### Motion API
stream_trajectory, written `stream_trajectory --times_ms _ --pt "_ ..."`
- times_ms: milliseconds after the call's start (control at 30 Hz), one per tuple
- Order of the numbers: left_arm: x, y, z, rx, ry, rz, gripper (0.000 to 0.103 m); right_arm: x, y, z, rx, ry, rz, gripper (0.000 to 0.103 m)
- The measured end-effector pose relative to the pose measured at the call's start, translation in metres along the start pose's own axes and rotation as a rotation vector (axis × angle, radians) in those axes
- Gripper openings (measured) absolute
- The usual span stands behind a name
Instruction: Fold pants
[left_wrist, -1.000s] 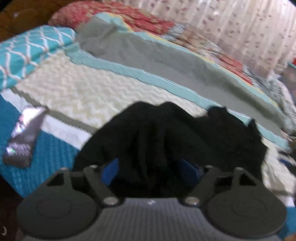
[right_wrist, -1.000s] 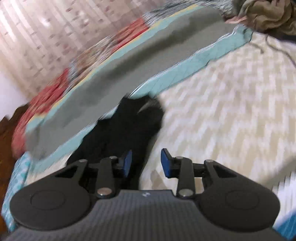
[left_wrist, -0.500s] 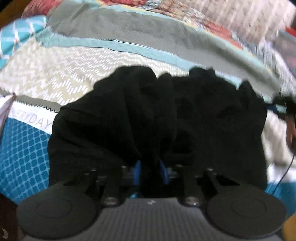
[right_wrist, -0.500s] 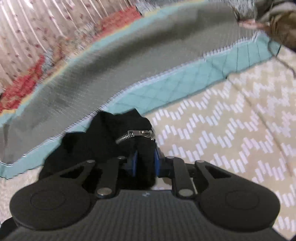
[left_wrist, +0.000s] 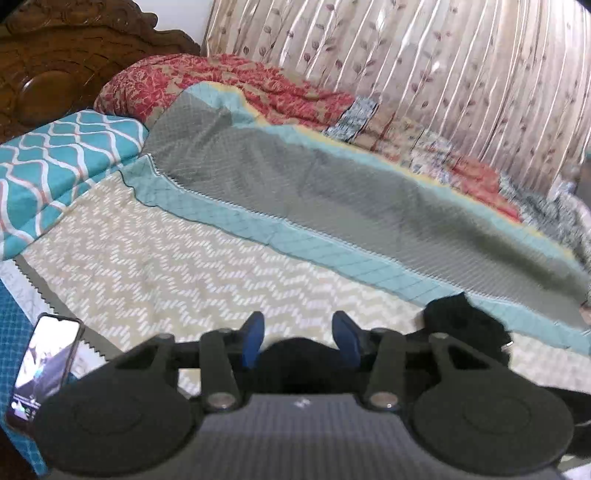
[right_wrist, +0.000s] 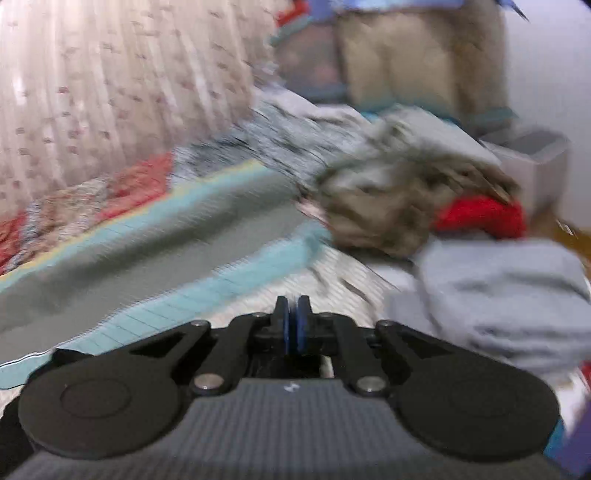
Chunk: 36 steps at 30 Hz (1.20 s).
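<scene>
Now the left gripper (left_wrist: 300, 341) stands with its blue pads parted, having just been opening, and the crumpled black pants (left_wrist: 463, 325) lie low between and beyond them on the beige chevron-patterned bedspread (left_wrist: 155, 266), the pads not pressing the cloth. A dark smartphone with a lit screen (left_wrist: 44, 369) rests at the bed's left edge. In the blurred right view, the right gripper (right_wrist: 293, 326) has just been closing and its pads meet; whether any cloth is pinched between them I cannot tell. A grey folded garment (right_wrist: 509, 291) lies nearby.
</scene>
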<state>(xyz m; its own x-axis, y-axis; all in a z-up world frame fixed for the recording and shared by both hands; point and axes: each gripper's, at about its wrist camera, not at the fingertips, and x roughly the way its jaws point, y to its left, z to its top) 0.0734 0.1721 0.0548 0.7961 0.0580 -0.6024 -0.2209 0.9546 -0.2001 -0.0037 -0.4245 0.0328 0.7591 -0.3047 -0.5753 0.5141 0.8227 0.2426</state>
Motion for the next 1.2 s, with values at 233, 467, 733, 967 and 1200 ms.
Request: stream_trajectory --times_ms 233,467,733,967,1200 --pt "-0.043 0.007 -0.040 0.033 0.073 -0.183 0.064 -0.023 -0.030 -0.028 0.076 0.024 -0.015 0.032" --pt "-0.034 0.008 -0.108 0.002 0.309 -0.289 0.079 -0.014 -0.042 -0.067 0.263 0.164 0.094 0.038" --pt "0.023 0.004 -0.123 -0.193 0.421 -0.312 0.068 0.024 -0.032 -0.084 0.463 0.268 0.161 0.041" --pt "0.027 0.021 -0.108 -0.294 0.435 -0.338 0.009 -0.001 -0.027 -0.059 0.467 0.177 0.112 0.006" --pt "-0.014 0.034 -0.095 -0.256 0.449 -0.449 0.027 -0.080 -0.047 -0.014 0.339 -0.083 0.009 0.006"
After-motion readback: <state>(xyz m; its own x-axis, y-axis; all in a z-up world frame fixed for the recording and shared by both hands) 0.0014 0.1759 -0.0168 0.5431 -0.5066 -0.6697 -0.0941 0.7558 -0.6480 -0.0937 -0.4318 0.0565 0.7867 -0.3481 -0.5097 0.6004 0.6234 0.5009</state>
